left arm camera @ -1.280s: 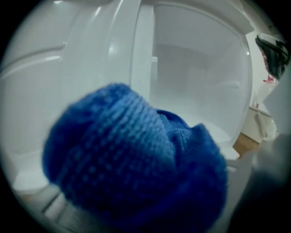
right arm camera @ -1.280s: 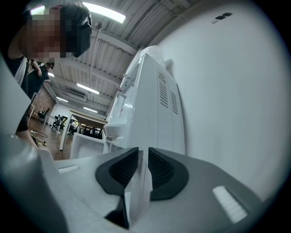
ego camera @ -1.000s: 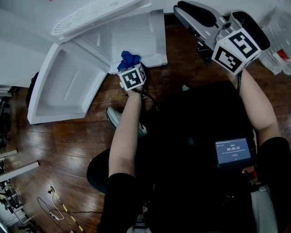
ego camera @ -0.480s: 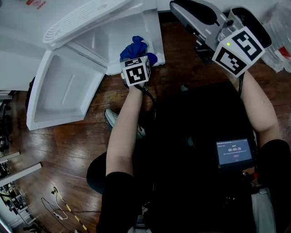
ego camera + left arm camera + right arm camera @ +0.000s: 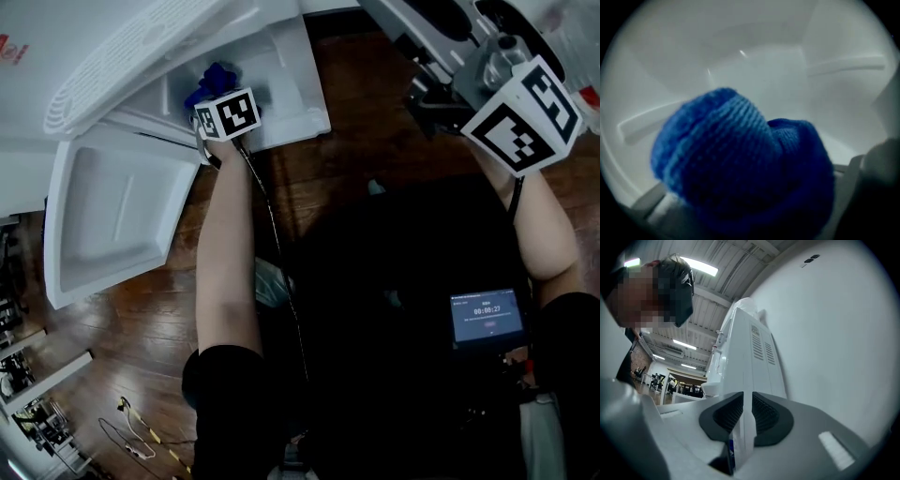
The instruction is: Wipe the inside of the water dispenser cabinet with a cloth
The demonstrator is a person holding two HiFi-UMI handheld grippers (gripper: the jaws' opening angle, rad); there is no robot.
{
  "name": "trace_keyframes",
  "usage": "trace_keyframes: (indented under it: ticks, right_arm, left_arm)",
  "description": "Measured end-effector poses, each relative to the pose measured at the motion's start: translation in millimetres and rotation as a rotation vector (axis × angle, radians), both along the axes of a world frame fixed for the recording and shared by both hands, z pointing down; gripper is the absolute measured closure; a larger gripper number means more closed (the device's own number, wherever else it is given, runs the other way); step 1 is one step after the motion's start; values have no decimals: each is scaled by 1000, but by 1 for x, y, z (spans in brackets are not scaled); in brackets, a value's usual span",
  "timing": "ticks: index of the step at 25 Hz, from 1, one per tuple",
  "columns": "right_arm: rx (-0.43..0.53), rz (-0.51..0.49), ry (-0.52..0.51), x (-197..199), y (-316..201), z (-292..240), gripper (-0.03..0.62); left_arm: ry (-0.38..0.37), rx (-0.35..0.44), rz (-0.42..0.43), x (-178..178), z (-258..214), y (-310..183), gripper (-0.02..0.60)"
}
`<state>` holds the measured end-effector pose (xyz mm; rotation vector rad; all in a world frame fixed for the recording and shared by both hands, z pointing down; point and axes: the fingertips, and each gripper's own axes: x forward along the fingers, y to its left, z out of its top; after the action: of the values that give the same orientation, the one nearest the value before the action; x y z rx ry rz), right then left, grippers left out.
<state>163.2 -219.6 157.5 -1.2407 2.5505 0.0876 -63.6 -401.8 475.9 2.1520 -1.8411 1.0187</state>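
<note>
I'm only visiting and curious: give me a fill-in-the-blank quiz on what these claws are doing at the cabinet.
The left claw grips a cloth coloured ____.
The cloth is inside a cabinet coloured ____.
The cabinet's door stands ____.
The right claw holds ____.
Missing words: blue; white; open; nothing.

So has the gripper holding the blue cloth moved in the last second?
Yes. The left gripper, jaws shut on the blue cloth, has moved from the cabinet's front lip leftwards and deeper inside the cabinet.
</note>
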Motion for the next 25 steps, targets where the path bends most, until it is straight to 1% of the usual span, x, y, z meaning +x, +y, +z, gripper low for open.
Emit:
trace_keyframes:
  ticks: [2, 4, 6, 8, 10, 12, 14, 17, 18, 19, 21, 23, 25]
  right_arm:
    - [-14, -6, -28, 3, -2, 1, 534]
    - [-30, -14, -49, 4, -3, 5, 534]
    - [-40, -25, -57, 4, -5, 7, 534]
    - [-44, -32, -62, 4, -5, 7, 534]
    - [-46, -35, -62, 4, -4, 6, 534]
    - [-46, -43, -62, 2, -4, 4, 534]
    - [-43, -49, -65, 2, -4, 2, 534]
    - [-38, -48, -74, 3, -3, 1, 536]
    - [-39, -46, -78, 4, -3, 1, 536]
    - [-40, -45, -82, 4, -3, 1, 536]
    - [-44, -45, -91, 6, -3, 2, 536]
    - [-50, -48, -101, 5, -3, 3, 536]
    - [-55, -52, -103, 4, -4, 3, 536]
  left_arm:
    - [6, 5, -43, -1, 1, -15, 424]
    - [3, 20, -51, 2, 2, -24, 422]
    - [-23, 29, -20, 8, 1, -28, 420]
    - [-24, 13, 20, 15, 1, -26, 419]
    - [15, -37, 80, 26, 3, -11, 420]
    - [60, -89, 154, 39, 4, 16, 420]
    - [104, -122, 214, 52, 4, 45, 420]
    - [212, -194, 291, 81, 11, 80, 420]
    - [231, -207, 309, 90, 12, 84, 420]
    - [224, -199, 321, 96, 11, 82, 420]
    - [164, -129, 324, 97, 3, 57, 420]
    - [133, -71, 284, 85, -3, 26, 420]
    - [134, -49, 225, 69, -8, 0, 420]
